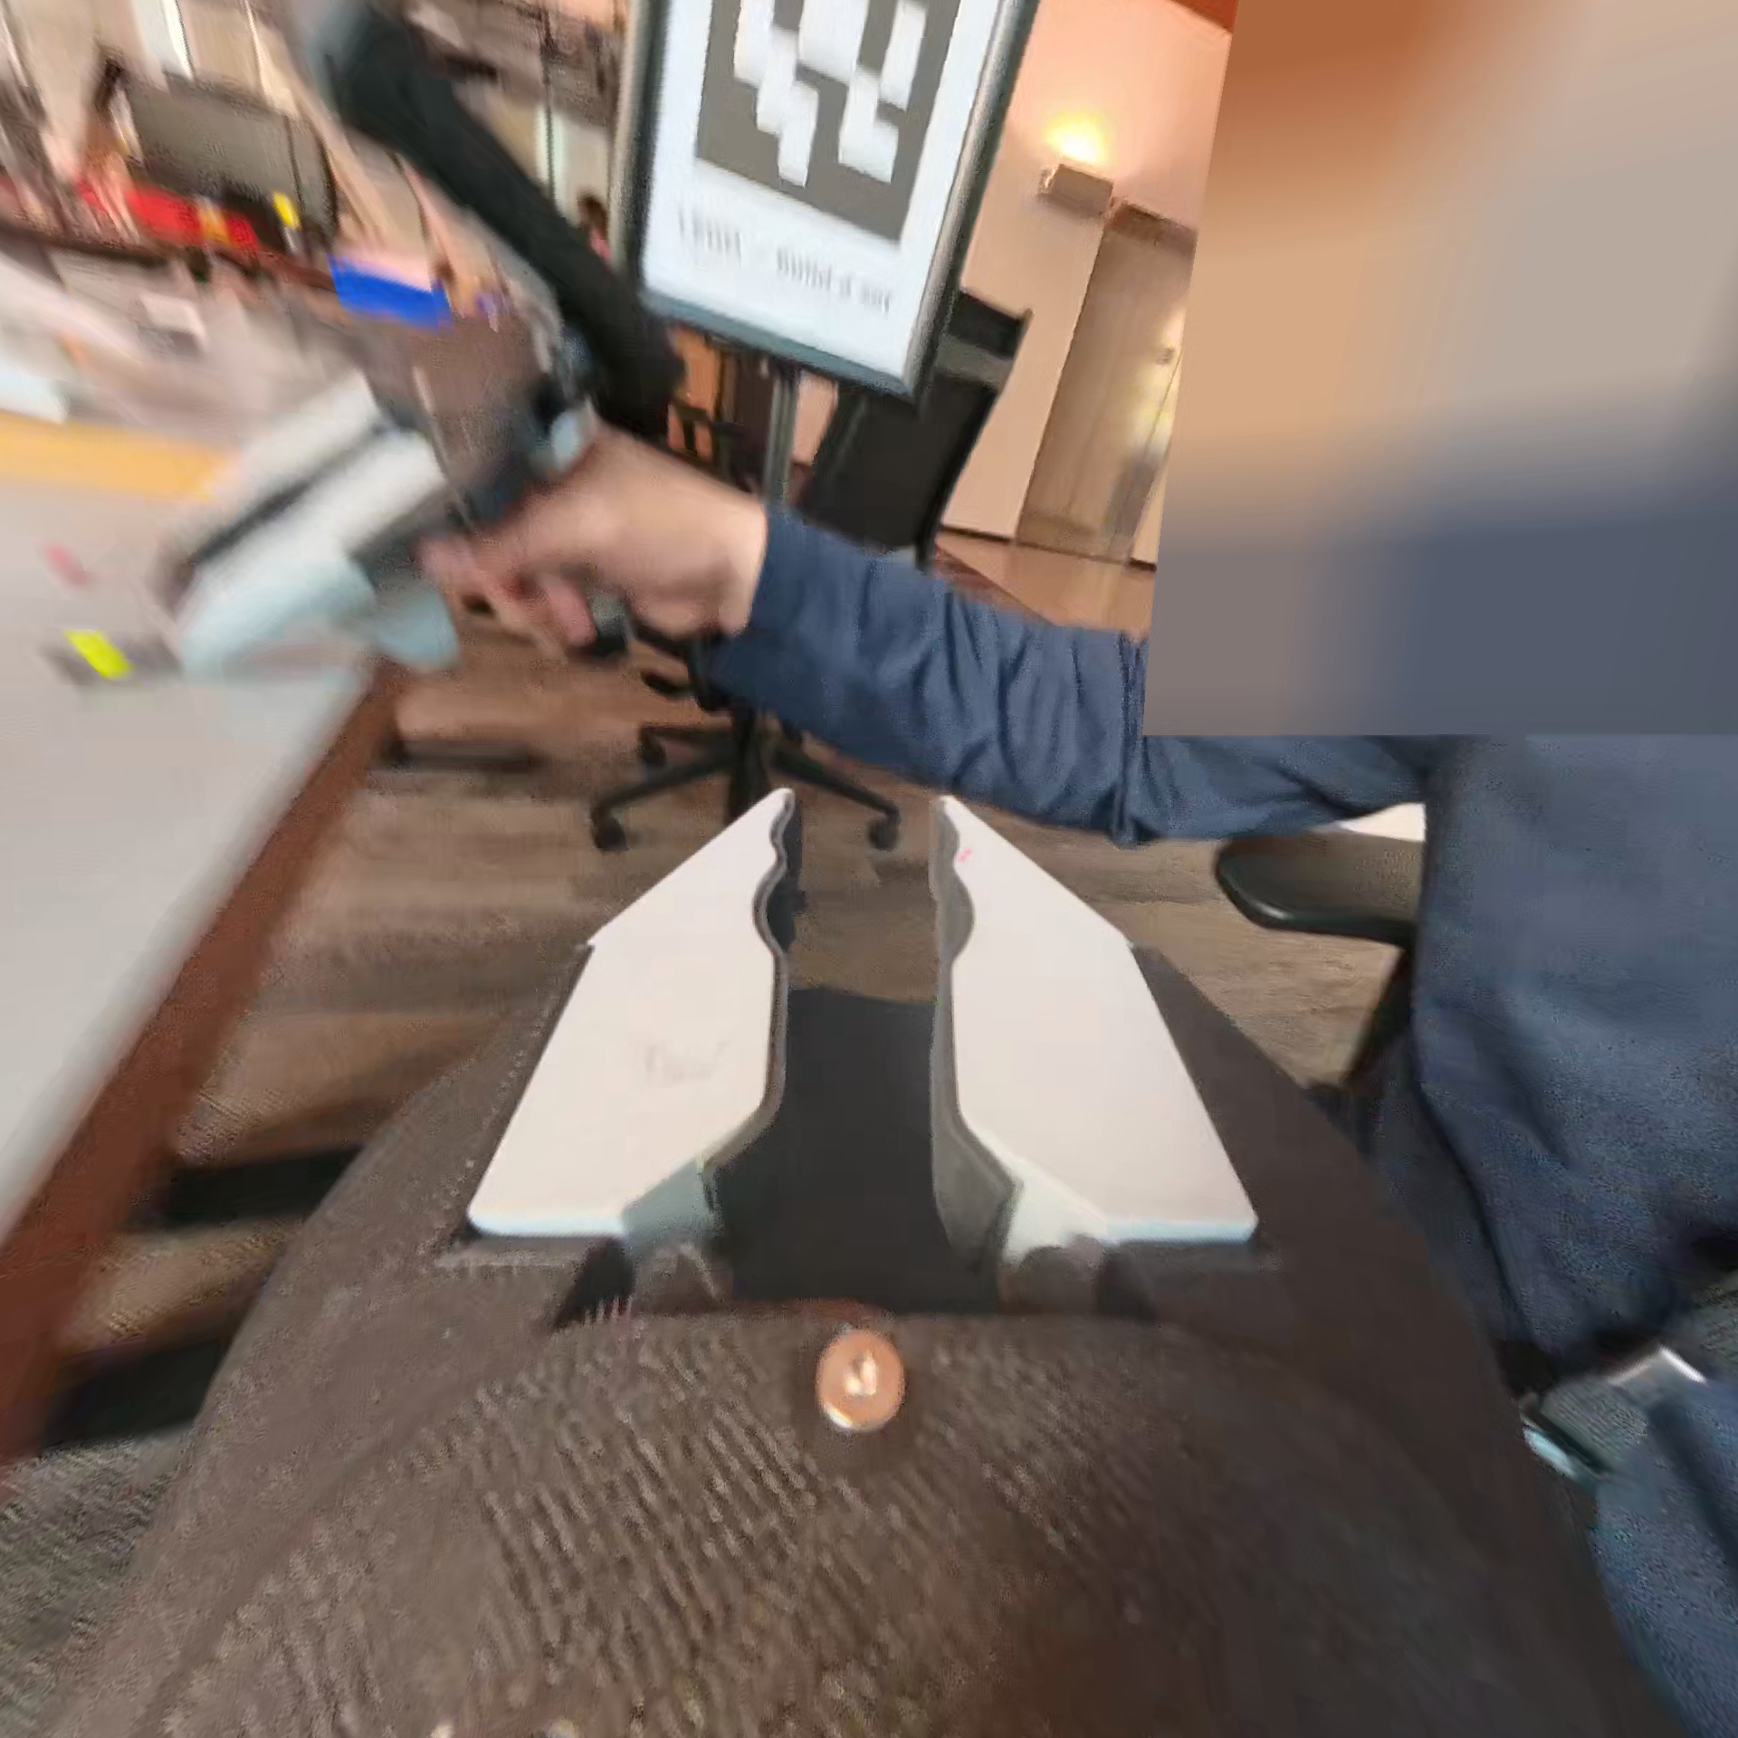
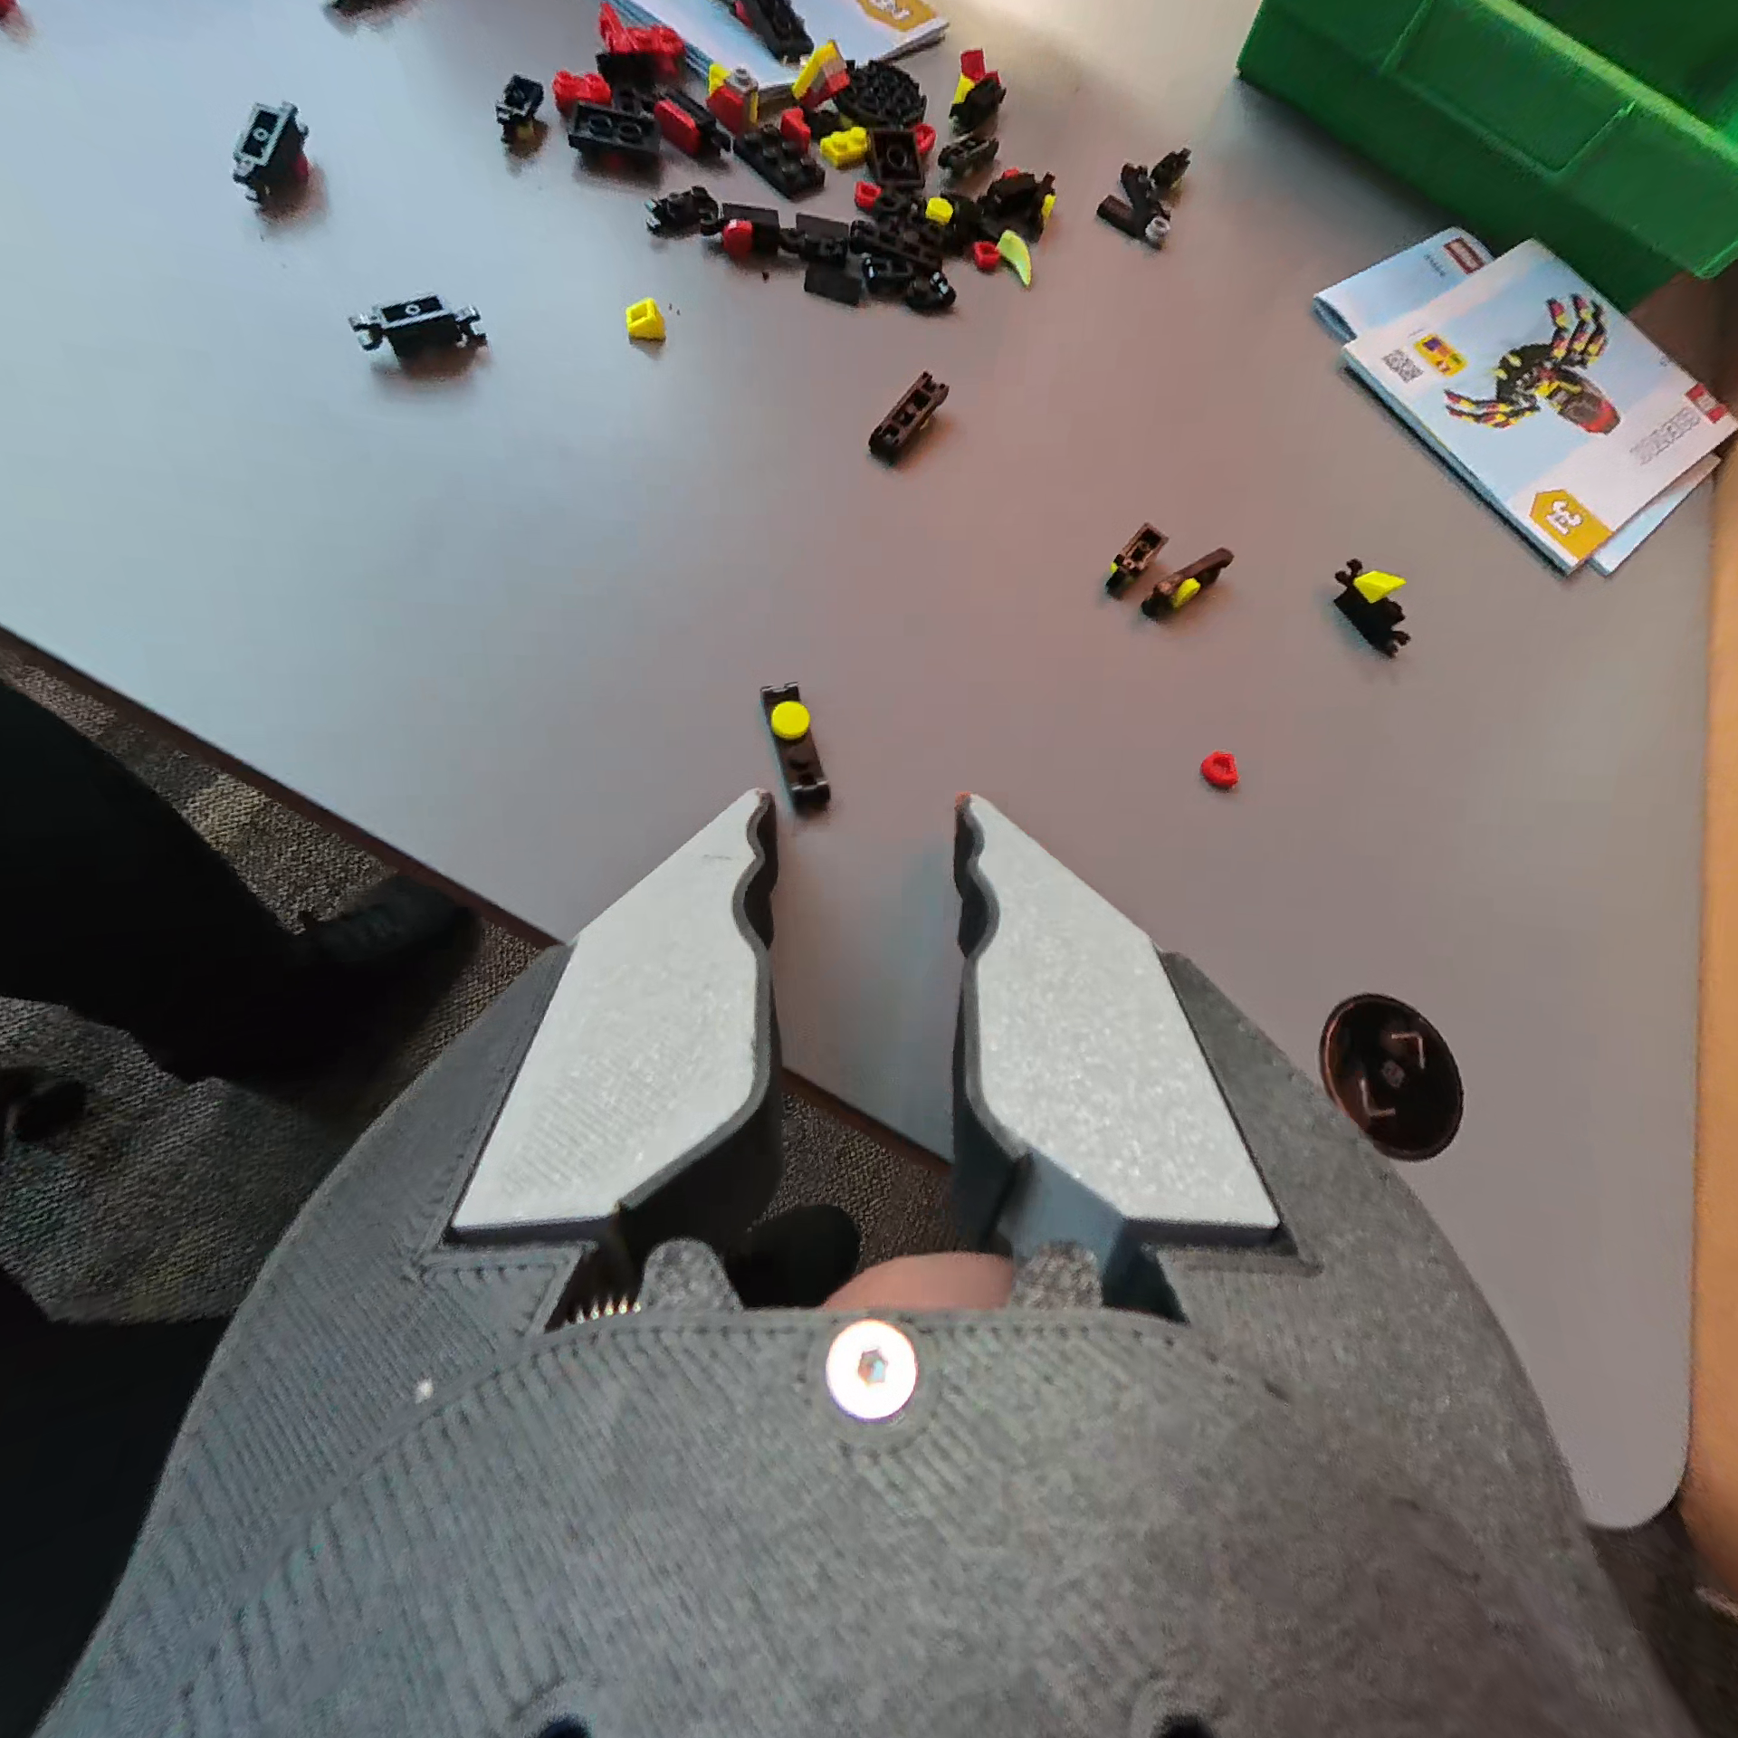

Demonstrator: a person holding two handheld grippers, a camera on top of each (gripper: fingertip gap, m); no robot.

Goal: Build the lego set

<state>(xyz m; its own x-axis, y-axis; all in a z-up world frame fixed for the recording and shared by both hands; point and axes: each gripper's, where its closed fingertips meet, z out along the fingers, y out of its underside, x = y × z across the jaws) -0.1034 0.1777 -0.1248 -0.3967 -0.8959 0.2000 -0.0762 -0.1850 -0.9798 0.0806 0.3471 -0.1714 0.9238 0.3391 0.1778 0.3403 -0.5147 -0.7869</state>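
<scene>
The right gripper (image 2: 865, 818) hangs over the near edge of the grey table (image 2: 470, 527), its fingers spread with nothing between them. Just ahead of the left fingertip lies a black lego plate with a round yellow stud (image 2: 795, 745); a small red piece (image 2: 1220, 768) sits off to the right, apart from both fingers. Farther on are three small black-and-yellow assemblies (image 2: 1368, 607), a lone black bar (image 2: 908, 417), one loose yellow brick (image 2: 645, 318), and two black sub-builds (image 2: 417, 323) at the left. The main pile of black, red and yellow bricks (image 2: 828, 160) lies well beyond. Two instruction booklets (image 2: 1542, 404) rest at the right, near a green bin (image 2: 1505, 113). A dark round disc (image 2: 1390, 1077) sits beside the right finger.

The left gripper (image 1: 863, 828) points away from the table toward floor and an office chair (image 1: 752, 752), fingers spread and empty. A hand (image 1: 639, 555) in a blue sleeve holds the other gripper, blurred.
</scene>
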